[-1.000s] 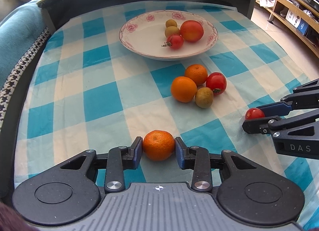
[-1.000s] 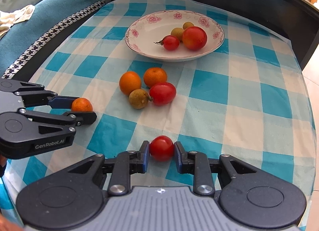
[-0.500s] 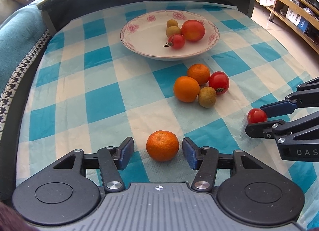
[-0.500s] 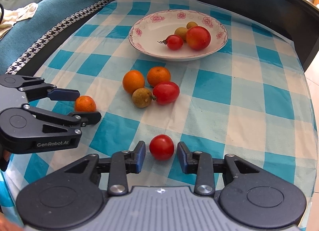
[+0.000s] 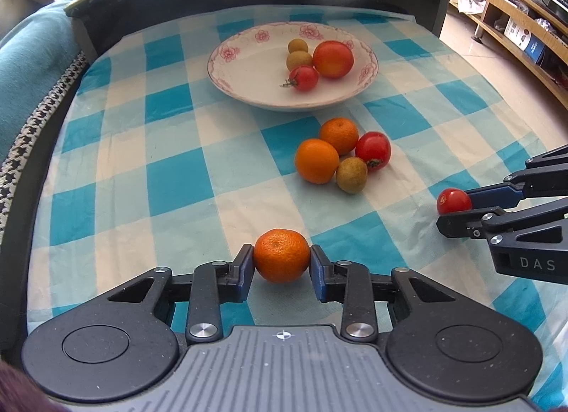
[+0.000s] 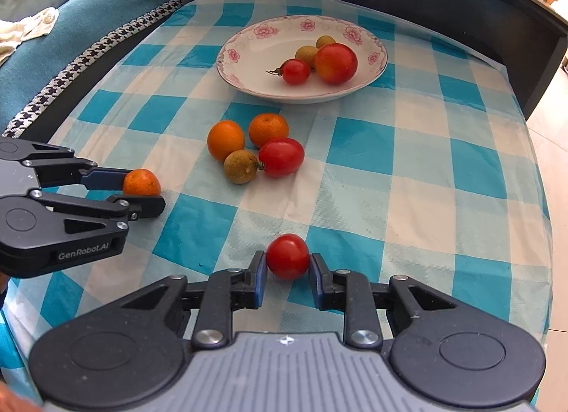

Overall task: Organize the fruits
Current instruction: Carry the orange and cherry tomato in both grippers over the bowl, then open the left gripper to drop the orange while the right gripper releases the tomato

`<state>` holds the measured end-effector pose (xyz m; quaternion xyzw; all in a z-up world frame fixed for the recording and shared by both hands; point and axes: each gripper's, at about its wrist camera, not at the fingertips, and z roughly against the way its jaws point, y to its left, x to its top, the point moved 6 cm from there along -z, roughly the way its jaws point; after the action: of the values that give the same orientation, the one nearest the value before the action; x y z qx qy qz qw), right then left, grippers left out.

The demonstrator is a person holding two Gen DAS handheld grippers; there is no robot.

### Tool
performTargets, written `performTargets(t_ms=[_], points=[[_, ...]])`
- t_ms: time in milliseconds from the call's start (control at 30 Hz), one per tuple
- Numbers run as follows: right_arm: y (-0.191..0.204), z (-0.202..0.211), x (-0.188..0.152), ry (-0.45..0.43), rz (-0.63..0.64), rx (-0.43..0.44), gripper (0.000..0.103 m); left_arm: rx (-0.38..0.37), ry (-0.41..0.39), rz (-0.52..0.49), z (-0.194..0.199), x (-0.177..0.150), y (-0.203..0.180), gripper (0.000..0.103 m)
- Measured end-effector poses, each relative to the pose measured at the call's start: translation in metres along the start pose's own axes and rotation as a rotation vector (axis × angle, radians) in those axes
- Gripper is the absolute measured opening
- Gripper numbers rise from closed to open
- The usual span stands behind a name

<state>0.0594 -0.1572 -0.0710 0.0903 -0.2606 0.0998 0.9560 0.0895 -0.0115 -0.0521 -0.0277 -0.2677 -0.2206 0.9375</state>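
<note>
Fruits sit on a blue-checked tablecloth; left tool just clamped a mandarin, right tool a tomato.

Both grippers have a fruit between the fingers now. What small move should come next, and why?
Probably lift both together. The left gripper, jaws just closed, presses the small orange mandarin; the right gripper likewise presses the small red tomato. Both fruits sit on the blue checked cloth, short of the flowered white plate.

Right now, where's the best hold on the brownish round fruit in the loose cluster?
Grip the brownish fruit across its widest middle, coming from the near, open side. An orange touches it behind-left and the red tomato on its right, so the pads only fit front-left and back-right.
</note>
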Motion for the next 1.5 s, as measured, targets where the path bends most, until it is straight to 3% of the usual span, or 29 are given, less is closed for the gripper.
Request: performTargets(t_ms=[367,833,1500], points=[[0.002,0.021,0.032,-0.098,-0.031,0.0,0.028,-0.009,-0.066,0.023,0.012,0.033,-0.004,0.041],[-0.002,0.025,0.072,-0.159,-0.052,0.004,0.028,-0.017,-0.11,0.031,0.01,0.075,-0.007,0.041],[-0.031,-0.013,0.124,-0.149,-0.087,-0.003,0.028,0.012,-0.091,0.043,-0.033,0.117,0.008,0.04]])
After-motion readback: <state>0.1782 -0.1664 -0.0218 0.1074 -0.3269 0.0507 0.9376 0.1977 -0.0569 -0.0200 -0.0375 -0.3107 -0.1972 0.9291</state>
